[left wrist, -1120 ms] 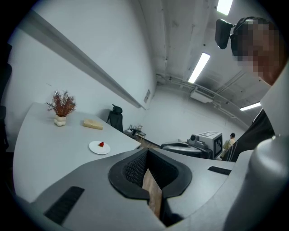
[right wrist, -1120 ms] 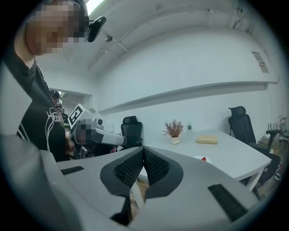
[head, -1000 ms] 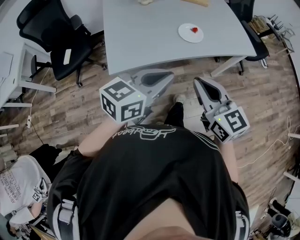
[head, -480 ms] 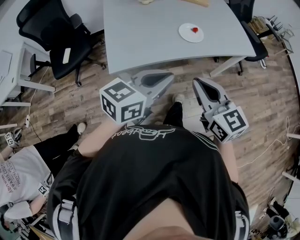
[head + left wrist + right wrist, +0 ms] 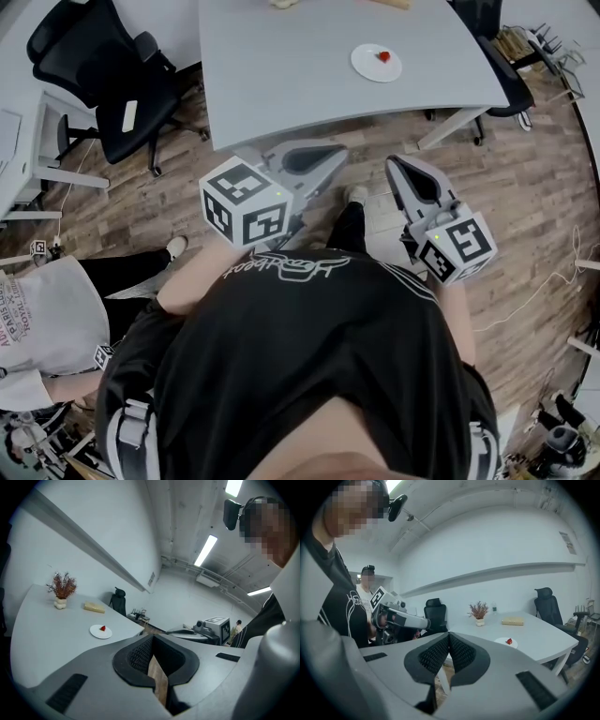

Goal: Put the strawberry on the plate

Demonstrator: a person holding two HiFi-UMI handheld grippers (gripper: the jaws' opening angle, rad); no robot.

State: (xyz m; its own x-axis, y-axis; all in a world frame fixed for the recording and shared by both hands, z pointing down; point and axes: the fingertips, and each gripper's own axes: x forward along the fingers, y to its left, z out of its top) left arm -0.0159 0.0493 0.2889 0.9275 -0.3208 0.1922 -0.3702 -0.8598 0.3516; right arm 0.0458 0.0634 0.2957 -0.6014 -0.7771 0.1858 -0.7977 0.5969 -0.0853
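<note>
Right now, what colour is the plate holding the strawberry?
White. The plate shows best in the head view.

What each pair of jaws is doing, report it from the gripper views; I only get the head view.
Observer: On the left gripper the pads meet, with nothing between them.
Operator: Now the right gripper.
Observer: Shut as well, and empty.
Operator: Tell me what stands at the far end of the table, cut off at my top edge.
Observer: A dried reddish plant in a small white vase.
</note>
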